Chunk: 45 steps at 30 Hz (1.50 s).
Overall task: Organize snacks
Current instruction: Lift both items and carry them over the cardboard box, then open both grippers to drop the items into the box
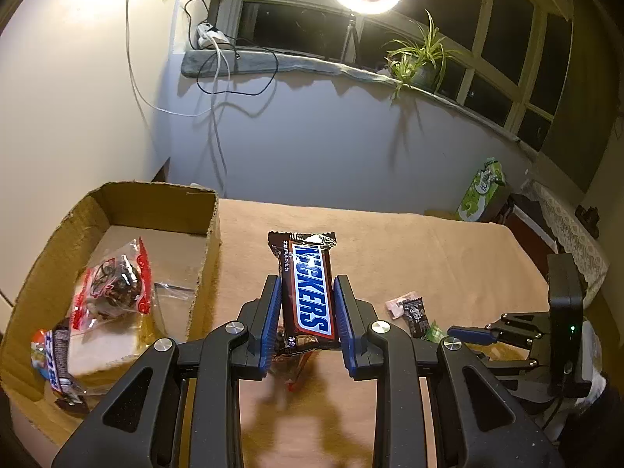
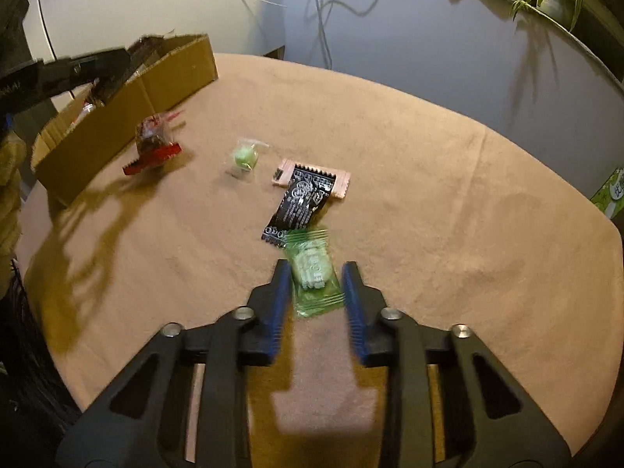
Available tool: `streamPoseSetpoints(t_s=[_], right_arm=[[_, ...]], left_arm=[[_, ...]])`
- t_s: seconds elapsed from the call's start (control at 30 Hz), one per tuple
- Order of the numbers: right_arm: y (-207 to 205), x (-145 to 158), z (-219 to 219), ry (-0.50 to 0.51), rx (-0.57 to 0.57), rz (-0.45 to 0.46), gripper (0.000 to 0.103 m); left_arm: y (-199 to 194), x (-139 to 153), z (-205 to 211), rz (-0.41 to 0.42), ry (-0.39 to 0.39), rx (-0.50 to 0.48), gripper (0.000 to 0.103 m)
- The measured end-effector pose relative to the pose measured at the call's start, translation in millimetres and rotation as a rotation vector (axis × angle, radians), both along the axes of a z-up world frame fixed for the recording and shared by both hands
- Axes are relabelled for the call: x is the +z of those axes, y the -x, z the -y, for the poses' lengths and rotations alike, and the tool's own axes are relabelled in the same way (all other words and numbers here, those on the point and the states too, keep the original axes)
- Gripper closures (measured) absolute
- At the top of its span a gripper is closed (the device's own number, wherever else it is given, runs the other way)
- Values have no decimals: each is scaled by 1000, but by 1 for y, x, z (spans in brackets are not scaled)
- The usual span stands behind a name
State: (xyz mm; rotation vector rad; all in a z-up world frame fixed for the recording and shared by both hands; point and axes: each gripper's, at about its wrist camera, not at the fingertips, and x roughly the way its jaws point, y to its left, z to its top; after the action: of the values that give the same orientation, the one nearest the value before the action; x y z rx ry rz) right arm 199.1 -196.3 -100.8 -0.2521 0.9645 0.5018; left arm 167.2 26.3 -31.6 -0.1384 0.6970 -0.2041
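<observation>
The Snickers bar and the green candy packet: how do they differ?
The Snickers bar is brown and long; the green candy packet is see-through green and short. The bar is clamped in the left hand-held gripper; the packet lies on the table between the right hand-held gripper's fingers. Both are sealed snacks.

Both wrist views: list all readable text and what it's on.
"SNICKERS": bar wrapper held in the left tool; first letters creased, small print beside it unreadable.
Blue letters on the wrapper in the cardboard box: blurred, unreadable.
Black sachet: white print too small to read.
Green candy packet between the right tool's fingers: blurred.
Green box: characters not legible.
</observation>
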Motion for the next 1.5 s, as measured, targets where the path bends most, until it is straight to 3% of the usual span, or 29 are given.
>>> streamPoseSetpoints(t_s=[0.23, 0.5, 0.9, 1.13, 1.5], right_arm=[[0, 10, 0, -19, -25, 26, 79], [-5, 44, -14, -108, -49, 90, 79], [-15, 74, -103, -188, 40, 130, 79], [-19, 77, -155, -208, 88, 127, 79], [-25, 76, -206, -224, 125, 124, 79]], left_arm=[[2, 3, -3, 6, 6, 5, 77], [10, 11, -22, 32, 15, 34, 77], [19, 15, -87, 56, 37, 152, 77], [23, 7, -125, 45, 42, 224, 77], [28, 2, -143, 35, 34, 274, 77]])
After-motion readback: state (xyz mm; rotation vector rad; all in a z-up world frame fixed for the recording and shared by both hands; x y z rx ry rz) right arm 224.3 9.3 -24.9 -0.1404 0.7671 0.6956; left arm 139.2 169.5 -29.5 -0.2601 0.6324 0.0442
